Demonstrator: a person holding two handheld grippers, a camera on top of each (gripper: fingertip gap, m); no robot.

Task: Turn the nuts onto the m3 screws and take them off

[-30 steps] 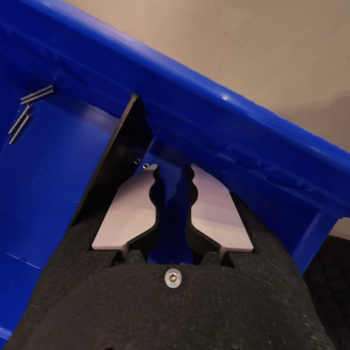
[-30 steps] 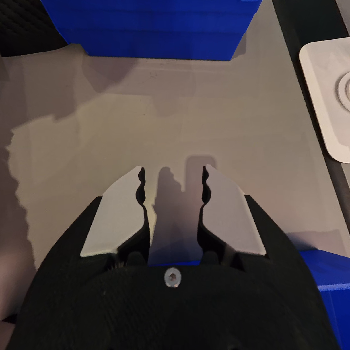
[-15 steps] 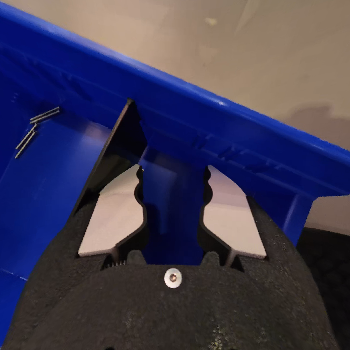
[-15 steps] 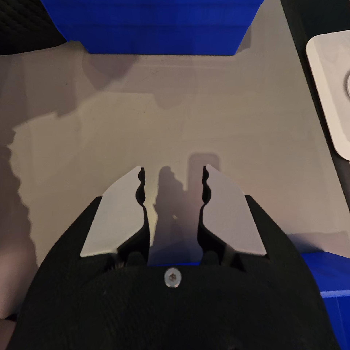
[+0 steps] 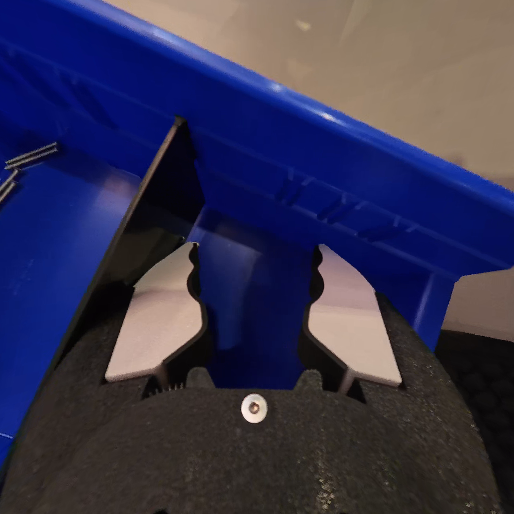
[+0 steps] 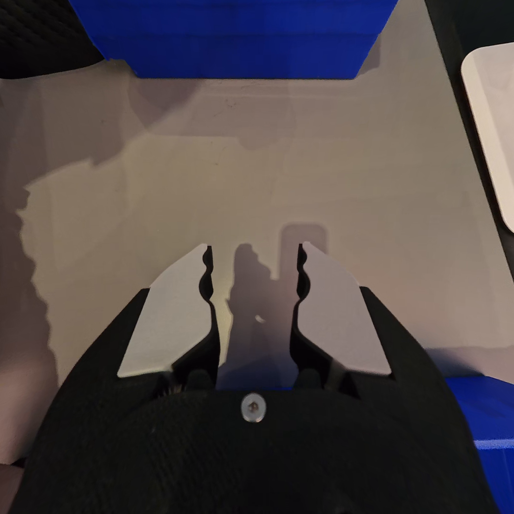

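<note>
— What carries it all?

— A pale beige table (image 6: 167, 194), shadowed in patches.

— What sits on it?

— A blue bin (image 6: 230, 39) at the far edge. Right of that bin, past a dark strip (image 6: 445, 69), lies a white plate (image 6: 492, 125). Left of the bin is a black textured mat (image 6: 33, 36). Nearer than the bin, a tiny pale speck (image 6: 260, 318), too small to identify.
</note>
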